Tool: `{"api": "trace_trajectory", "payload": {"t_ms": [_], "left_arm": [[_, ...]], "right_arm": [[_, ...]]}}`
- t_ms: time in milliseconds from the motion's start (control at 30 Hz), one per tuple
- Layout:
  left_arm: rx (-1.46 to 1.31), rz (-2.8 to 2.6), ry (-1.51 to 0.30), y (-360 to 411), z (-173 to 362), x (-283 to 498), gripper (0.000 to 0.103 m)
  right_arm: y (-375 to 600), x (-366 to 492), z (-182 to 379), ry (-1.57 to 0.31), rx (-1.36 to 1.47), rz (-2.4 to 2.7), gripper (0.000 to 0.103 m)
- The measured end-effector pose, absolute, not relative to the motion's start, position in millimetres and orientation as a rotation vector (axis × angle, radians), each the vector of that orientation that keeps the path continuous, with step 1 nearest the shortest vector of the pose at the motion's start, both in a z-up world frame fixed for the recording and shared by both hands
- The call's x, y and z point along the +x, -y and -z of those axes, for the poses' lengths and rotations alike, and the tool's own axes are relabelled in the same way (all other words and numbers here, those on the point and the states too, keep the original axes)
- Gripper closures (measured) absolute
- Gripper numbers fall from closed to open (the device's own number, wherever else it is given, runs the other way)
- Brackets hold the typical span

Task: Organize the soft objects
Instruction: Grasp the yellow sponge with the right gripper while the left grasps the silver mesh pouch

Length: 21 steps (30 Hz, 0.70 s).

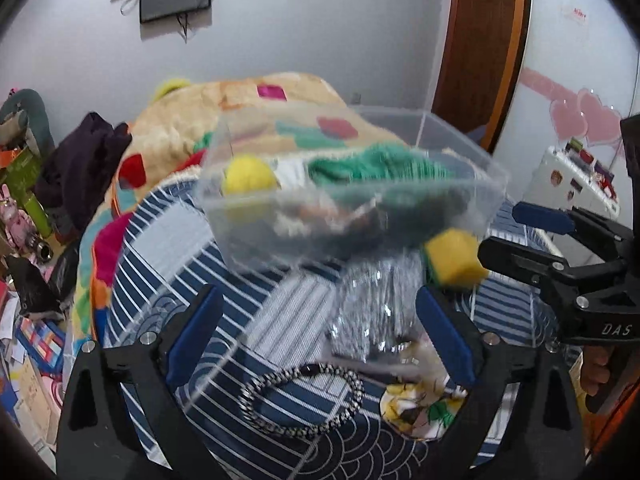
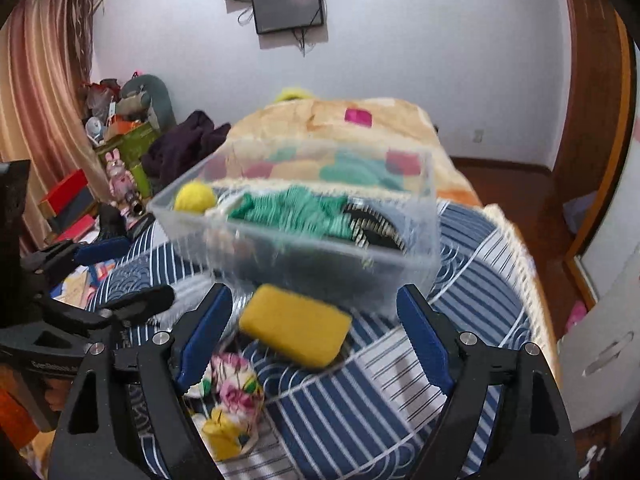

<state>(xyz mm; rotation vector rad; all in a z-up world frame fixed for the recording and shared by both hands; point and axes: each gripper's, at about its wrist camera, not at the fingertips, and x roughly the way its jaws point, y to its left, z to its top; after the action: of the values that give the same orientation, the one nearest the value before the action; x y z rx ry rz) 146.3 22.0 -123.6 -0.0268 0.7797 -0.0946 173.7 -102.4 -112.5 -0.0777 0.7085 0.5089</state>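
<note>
A clear plastic bin [image 1: 352,208] [image 2: 304,236] sits on the blue striped bedspread and holds a yellow ball [image 1: 250,180] [image 2: 196,197], a green knit cloth [image 1: 372,166] [image 2: 296,210] and dark items. A yellow sponge [image 1: 454,258] [image 2: 296,330] lies in front of the bin. A floral cloth [image 1: 420,408] [image 2: 230,404], a black-and-white braided band [image 1: 304,400] and a shiny silver piece [image 1: 372,312] lie nearer. My left gripper [image 1: 320,336] is open above the band. My right gripper [image 2: 312,340] is open with the sponge between its fingers' line, apart from both.
A patchwork blanket [image 1: 248,120] [image 2: 360,120] is heaped behind the bin. Dark clothes [image 1: 80,160] and cluttered boxes [image 2: 124,148] stand at the left. A wooden door [image 1: 480,40], a white cabinet [image 2: 608,320] and wood floor [image 2: 520,192] are at the right.
</note>
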Motion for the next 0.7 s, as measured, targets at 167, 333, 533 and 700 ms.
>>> {"api": "trace_trajectory", "payload": {"t_ms": [167, 333, 533, 700], "left_arm": [[-0.004, 0.108, -0.803, -11.7, 137.8, 150.3, 0.005], [-0.006, 0.148, -0.817, -2.9, 144.9, 156.8, 0.027], [-0.03, 0.206, -0.829, 1.7, 148.2, 158.0, 0.055], [-0.017, 0.211, -0.812, 4.0, 145.2, 152.1, 0.071]], "right_arm": [[98.4, 177.7, 129.7, -0.764, -0.074, -0.518, 0.021], [104.5, 184.2, 143.7, -0.818, -0.021, -0.543, 0.021], [104.7, 182.1, 151.6, -0.855, -0.022, -0.575, 0.055], [106.6, 175.4, 148.0, -0.819, -0.034, -0.565, 0.062]]}}
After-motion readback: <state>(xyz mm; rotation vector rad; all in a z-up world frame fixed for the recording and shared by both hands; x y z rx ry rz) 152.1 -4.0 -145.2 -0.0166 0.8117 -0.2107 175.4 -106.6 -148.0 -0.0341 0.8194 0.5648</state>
